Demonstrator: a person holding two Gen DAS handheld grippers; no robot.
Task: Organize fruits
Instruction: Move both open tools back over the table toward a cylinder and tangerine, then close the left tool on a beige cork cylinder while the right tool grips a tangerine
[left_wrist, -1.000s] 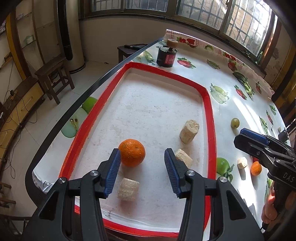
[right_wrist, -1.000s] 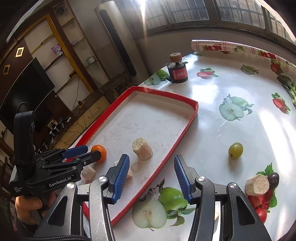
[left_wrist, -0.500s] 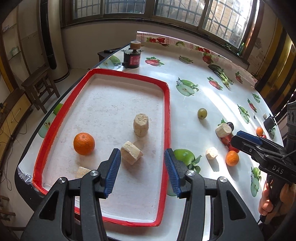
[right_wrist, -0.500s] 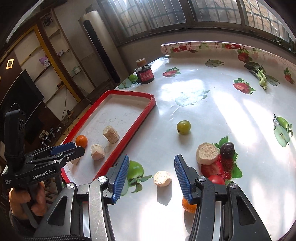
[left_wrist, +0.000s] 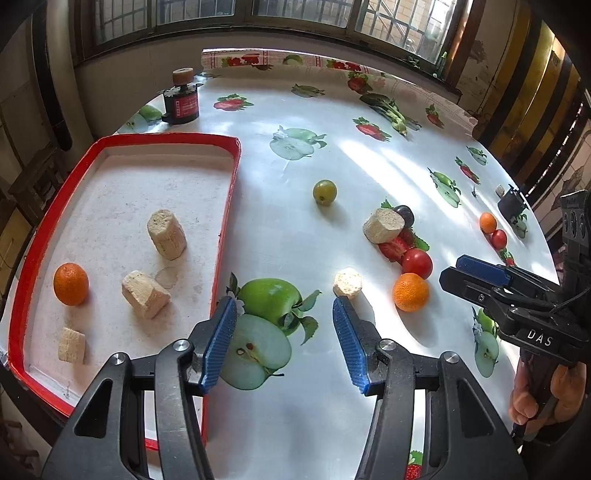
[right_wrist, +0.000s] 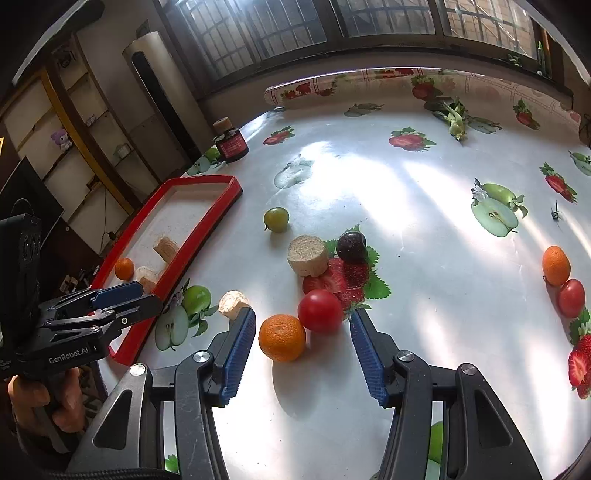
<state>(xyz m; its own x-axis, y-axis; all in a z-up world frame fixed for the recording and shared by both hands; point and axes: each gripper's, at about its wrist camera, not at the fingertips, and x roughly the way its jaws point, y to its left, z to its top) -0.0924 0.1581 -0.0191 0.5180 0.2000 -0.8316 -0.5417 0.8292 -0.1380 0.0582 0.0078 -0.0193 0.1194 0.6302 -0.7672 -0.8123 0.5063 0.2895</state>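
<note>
My left gripper (left_wrist: 282, 314) hangs over a printed apple beside the red-rimmed tray (left_wrist: 221, 221), its jaws opening with nothing between them. A small beige chunk (left_wrist: 347, 282) lies just past its right fingertip. The tray holds an orange (left_wrist: 71, 283) and several beige chunks (left_wrist: 166, 234). My right gripper (right_wrist: 303, 321) is also opening, with an orange (right_wrist: 282, 337) and a red tomato (right_wrist: 320, 310) at its tips and the pads not pressing either. Beyond lie a beige chunk (right_wrist: 307, 255), a dark plum (right_wrist: 351, 246) and a green fruit (right_wrist: 276, 219).
A second orange (right_wrist: 556, 270) and tomato (right_wrist: 571, 298) rest at the right. A dark jar (left_wrist: 181, 98) stands at the far left edge of the table. A small black object (left_wrist: 511, 206) sits near the right edge. A hand (left_wrist: 546, 398) grips each handle.
Both grippers have swept right, from over the tray to the loose fruit on the cloth. The left jaws stand wider than before. The orange and tomato now lie at the right tips.
</note>
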